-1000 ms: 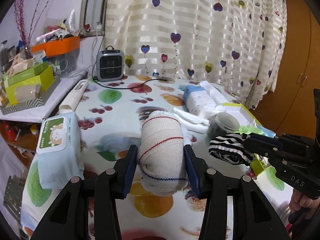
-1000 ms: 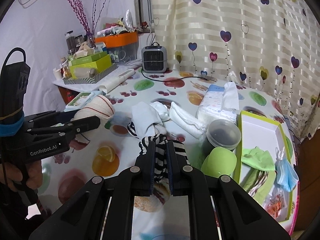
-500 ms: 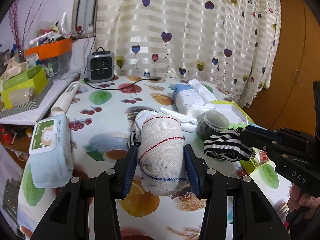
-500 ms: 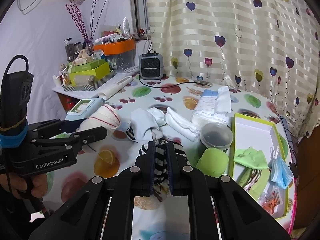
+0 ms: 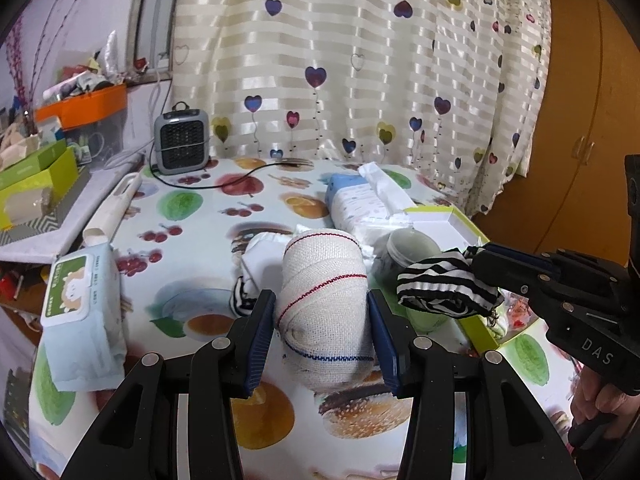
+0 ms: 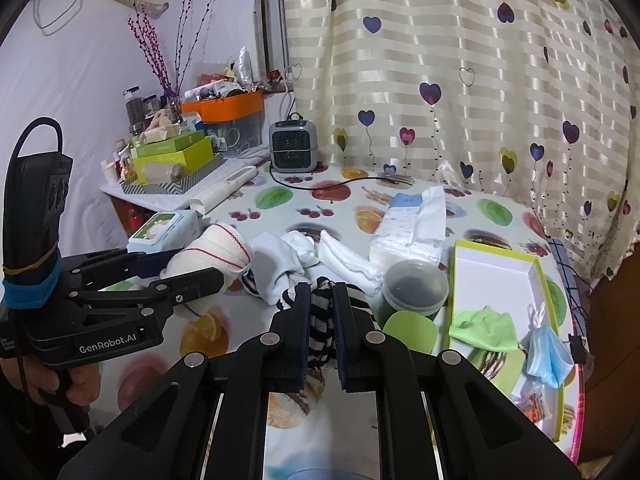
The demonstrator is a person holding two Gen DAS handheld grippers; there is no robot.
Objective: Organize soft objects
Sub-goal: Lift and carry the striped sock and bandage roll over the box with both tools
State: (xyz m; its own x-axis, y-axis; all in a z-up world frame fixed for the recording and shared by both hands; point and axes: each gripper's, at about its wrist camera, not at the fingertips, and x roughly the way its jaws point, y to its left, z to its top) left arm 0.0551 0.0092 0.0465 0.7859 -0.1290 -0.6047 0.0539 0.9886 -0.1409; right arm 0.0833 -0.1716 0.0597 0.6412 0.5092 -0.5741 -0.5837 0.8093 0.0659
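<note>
The left gripper [image 5: 323, 330] clamps a coarse-woven bandage roll [image 5: 325, 308], hiding its sides. The right gripper [image 6: 322, 334] pinches a crumpled striped sock [image 6: 320, 316], its lower end hidden between the fingers.

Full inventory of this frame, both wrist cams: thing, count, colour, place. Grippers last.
bandage roll: 1, cream with red and blue lines, held above the table
striped cloth: 1, black and white, held above the table
white socks: several, white, table middle
wet wipes pack: 1, pale blue with green label, left table edge
tissue pack: 1, white and blue, behind the jar
jar: 1, dark with a clear lid, beside the box
green cup: 1, lime, in front of the jar
box: 1, lime rim with white inside, right side of the table
green cloth: 1, in the box
face mask: 1, blue, on the box rim
heater: 1, grey, back of the table
left gripper: shut on bandage roll
right gripper: shut on striped cloth
</note>
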